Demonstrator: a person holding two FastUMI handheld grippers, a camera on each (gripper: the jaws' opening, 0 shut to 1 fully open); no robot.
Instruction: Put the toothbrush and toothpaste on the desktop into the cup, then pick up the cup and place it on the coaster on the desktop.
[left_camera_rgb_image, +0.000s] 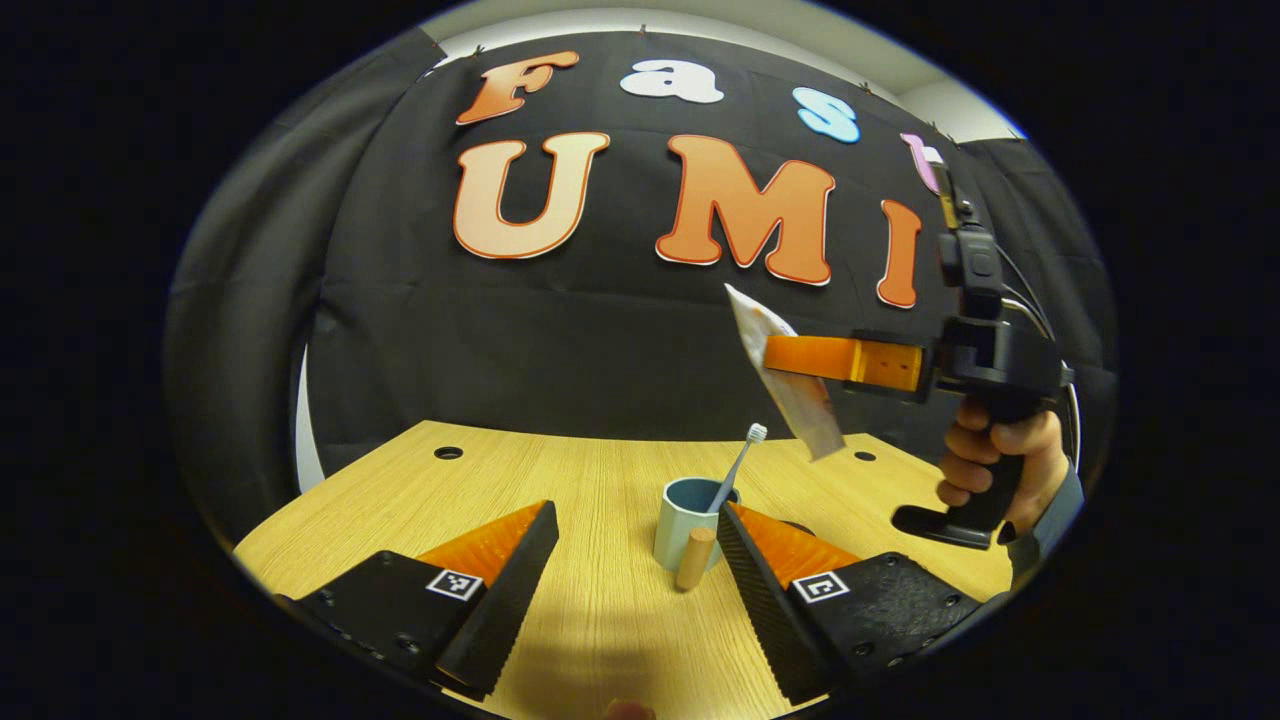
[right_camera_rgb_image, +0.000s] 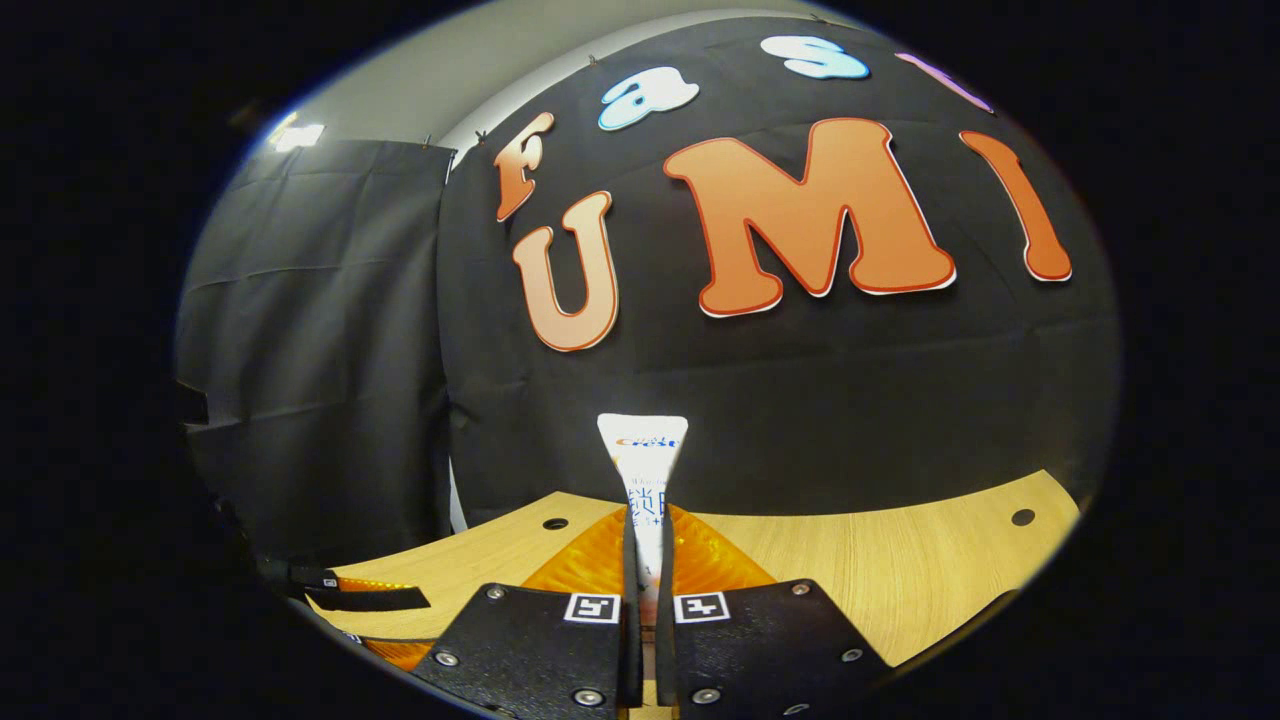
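Above the worktop (left_camera_rgb_image: 600, 600), the right gripper (left_camera_rgb_image: 790, 362) holds the toothpaste tube (left_camera_rgb_image: 790, 385) clear in the air, tilted, its lower end just over and to the right of the cup (left_camera_rgb_image: 685, 525); in the right gripper view its jaws are pressed on the tube (right_camera_rgb_image: 645, 470) from both sides. A hand (left_camera_rgb_image: 1000, 465) grips its handle near the worktop's right edge. The toothbrush (left_camera_rgb_image: 738, 465) stands leaning inside the cup, whose wooden handle (left_camera_rgb_image: 695, 558) faces the left gripper (left_camera_rgb_image: 635, 555). That gripper's jaws stand wide apart, flanking the cup without touching it, with bare wood on the left.
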